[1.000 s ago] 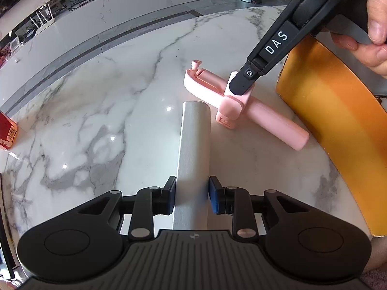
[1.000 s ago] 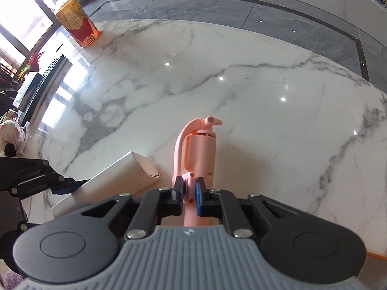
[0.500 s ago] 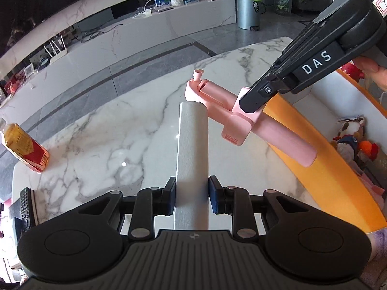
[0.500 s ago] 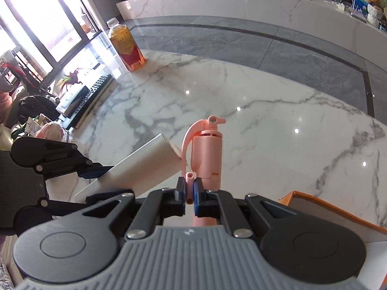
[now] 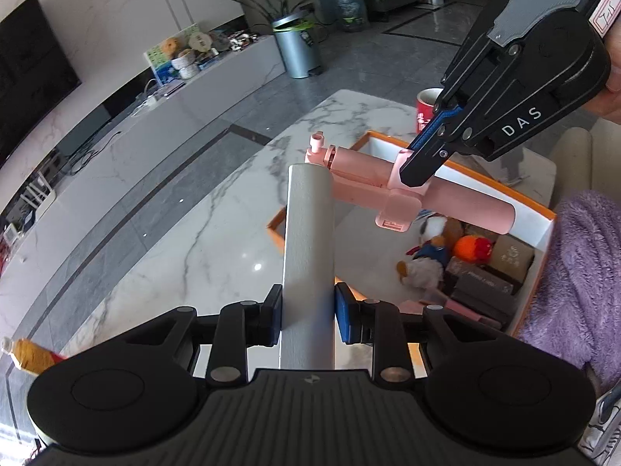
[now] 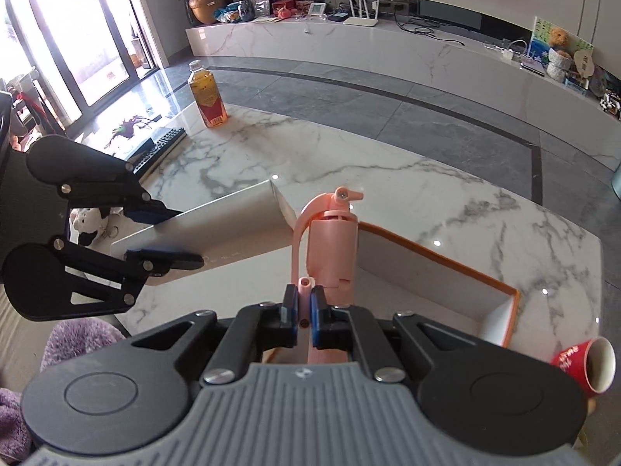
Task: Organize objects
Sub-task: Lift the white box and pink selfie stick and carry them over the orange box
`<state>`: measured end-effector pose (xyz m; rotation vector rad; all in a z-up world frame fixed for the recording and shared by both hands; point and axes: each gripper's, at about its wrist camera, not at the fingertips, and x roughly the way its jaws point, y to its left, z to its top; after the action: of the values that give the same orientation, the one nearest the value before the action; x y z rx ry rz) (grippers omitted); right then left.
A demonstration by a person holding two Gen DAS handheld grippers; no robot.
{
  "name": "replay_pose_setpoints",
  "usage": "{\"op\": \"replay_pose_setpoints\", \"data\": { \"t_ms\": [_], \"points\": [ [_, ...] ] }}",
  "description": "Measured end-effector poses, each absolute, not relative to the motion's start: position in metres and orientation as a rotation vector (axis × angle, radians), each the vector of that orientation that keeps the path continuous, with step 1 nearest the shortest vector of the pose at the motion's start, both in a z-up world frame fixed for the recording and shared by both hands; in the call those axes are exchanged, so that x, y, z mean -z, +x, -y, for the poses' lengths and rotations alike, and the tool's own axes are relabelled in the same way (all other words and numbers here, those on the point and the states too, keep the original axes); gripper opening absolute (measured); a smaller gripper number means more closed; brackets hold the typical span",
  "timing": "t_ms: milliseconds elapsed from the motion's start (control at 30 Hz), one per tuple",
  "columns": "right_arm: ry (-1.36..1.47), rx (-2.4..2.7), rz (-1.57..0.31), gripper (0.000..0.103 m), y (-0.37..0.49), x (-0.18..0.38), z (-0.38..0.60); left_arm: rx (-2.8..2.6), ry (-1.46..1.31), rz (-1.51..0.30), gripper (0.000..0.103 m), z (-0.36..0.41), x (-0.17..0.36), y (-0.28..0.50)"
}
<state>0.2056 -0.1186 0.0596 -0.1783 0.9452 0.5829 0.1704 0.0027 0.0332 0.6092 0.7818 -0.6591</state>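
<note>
My left gripper (image 5: 307, 318) is shut on a long grey-white box (image 5: 308, 248), held up off the marble table (image 5: 186, 256). Beside it, my right gripper (image 6: 305, 312) is shut on a thin tab of a pink extinguisher-shaped toy (image 6: 330, 248). In the left wrist view that pink toy (image 5: 372, 182) hangs crosswise over the orange-rimmed storage box (image 5: 539, 229), with the right gripper (image 5: 417, 171) pinching its middle. The right wrist view shows the left gripper (image 6: 167, 237) holding the grey-white box (image 6: 217, 229) at the left, next to the pink toy.
The storage box (image 6: 465, 268) holds plush toys (image 5: 423, 264) and dark small boxes (image 5: 485, 279). A red paper cup (image 6: 586, 365) stands beside it. A drink bottle (image 6: 207, 97) stands at the table's far corner, a keyboard-like device (image 6: 163, 143) near the left edge. A purple sleeve (image 5: 578, 272) is close at right.
Both grippers have lifted their objects off the table and carried them over towards the orange-rimmed box. The pink toy now hangs above the box's inside.
</note>
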Motion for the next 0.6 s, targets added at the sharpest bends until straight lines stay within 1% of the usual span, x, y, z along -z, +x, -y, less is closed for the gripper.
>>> {"op": "replay_pose_setpoints", "data": {
  "t_ms": [233, 400, 600],
  "points": [
    [-0.181, -0.497, -0.967, 0.006, 0.177, -0.052, 0.184, 0.773, 0.707, -0.781, 0.032, 0.065, -0.011, 0.165],
    [-0.189, -0.468, -0.977, 0.006, 0.176, -0.044, 0.215, 0.798, 0.842, -0.792, 0.032, 0.106, 0.014, 0.183],
    [-0.188, -0.462, -1.014, 0.006, 0.195, -0.030, 0.233, 0.820, 0.985, -0.787, 0.032, 0.133, 0.042, 0.197]
  ]
}}
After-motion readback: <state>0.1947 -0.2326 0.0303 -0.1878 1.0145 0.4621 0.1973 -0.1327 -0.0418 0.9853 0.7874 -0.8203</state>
